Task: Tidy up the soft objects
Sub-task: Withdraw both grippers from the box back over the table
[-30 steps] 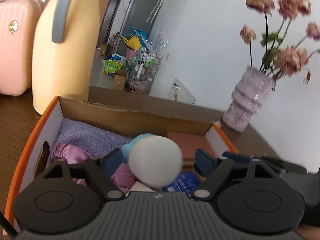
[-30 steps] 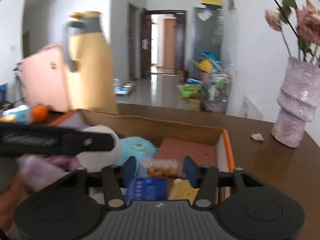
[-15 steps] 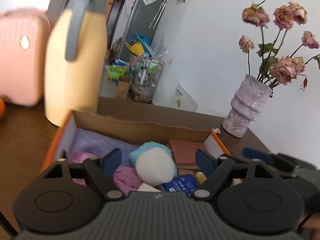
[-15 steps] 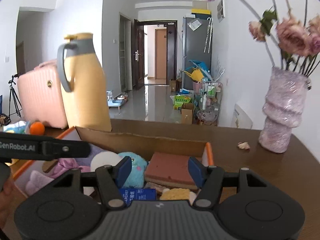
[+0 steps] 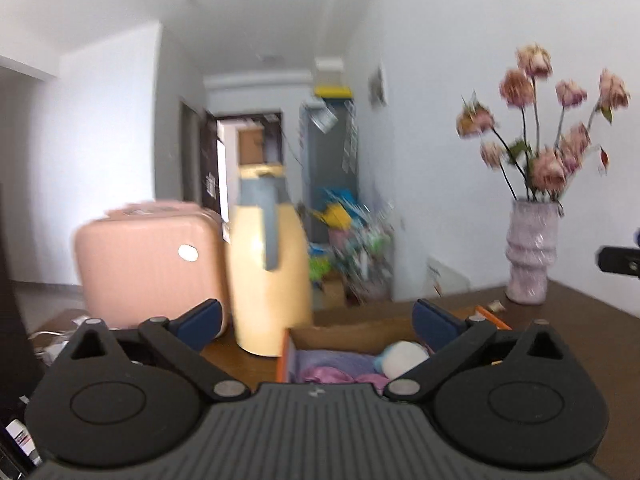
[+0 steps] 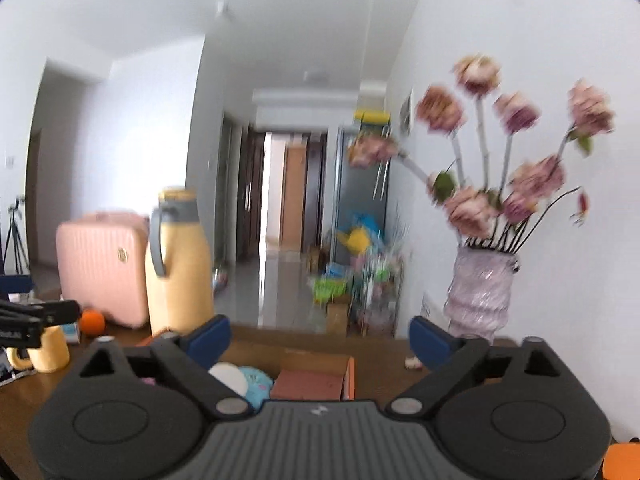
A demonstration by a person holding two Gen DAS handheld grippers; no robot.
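Left of our left gripper (image 5: pixel 316 316) stands a yellow jug (image 5: pixel 272 276). Below its empty, opening jaws lies the cardboard box (image 5: pixel 352 332) holding purple cloth (image 5: pixel 332 364) and a white plush ball (image 5: pixel 402 354). Our right gripper (image 6: pixel 319 336), also empty and opening, hangs above the box's pink block (image 6: pixel 308 384); a vase (image 6: pixel 480 292) of flowers stands right.

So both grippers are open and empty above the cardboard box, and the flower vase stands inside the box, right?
Not quite. The vase stands on the table beside the cardboard box, not in it, as the right wrist view shows. The left gripper and right gripper are indeed opening, empty.
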